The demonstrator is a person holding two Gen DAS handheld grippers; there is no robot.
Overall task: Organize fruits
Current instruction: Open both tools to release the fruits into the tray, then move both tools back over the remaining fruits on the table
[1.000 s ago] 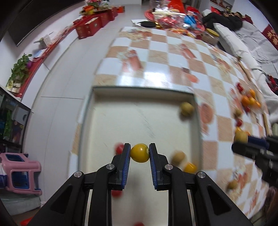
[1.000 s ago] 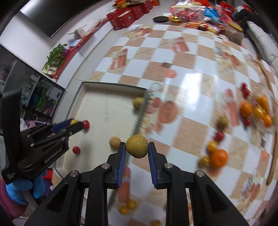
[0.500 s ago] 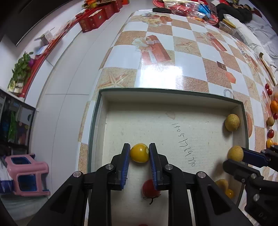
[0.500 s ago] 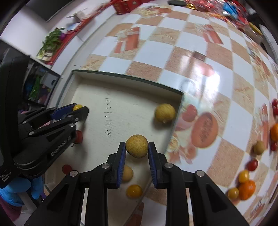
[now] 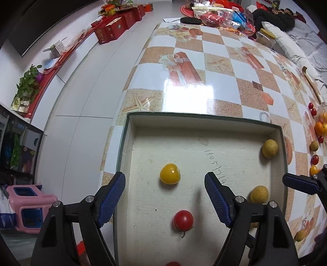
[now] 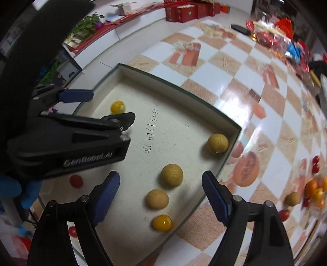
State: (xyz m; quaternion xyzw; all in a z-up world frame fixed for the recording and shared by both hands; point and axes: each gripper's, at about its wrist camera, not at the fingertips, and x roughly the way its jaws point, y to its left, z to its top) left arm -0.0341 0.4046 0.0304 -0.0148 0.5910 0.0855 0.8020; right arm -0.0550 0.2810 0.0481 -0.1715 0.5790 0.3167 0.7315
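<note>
A shallow cream tray (image 5: 204,115) with a dark green rim lies on the checkered table. My left gripper (image 5: 164,180) hangs over it, its jaws opening. A yellow tomato (image 5: 170,174) lies free on the tray floor between them, clear of both pads. A red tomato (image 5: 183,220) sits just nearer. My right gripper (image 6: 160,178) is over the tray's right side, jaws also opening. A round tan fruit (image 6: 171,175) rests loose between its pads. Two more tan fruits (image 6: 157,198) (image 6: 217,143) and another yellow tomato (image 6: 162,222) lie close by. The left gripper (image 6: 106,108) shows at the left there.
Oranges (image 6: 311,187), cherry tomatoes (image 6: 315,163) and a tan fruit (image 6: 292,198) lie loose on the table to the right of the tray. Snack bags (image 5: 220,15) crowd the table's far end. A pink stool (image 5: 30,206) stands on the floor at left. A blue-gloved hand (image 6: 12,188) holds the left gripper.
Both grippers have opened and let go of their fruit. The yellow tomato and the tan fruit now lie on the tray floor. The right gripper moved left over the tray.
</note>
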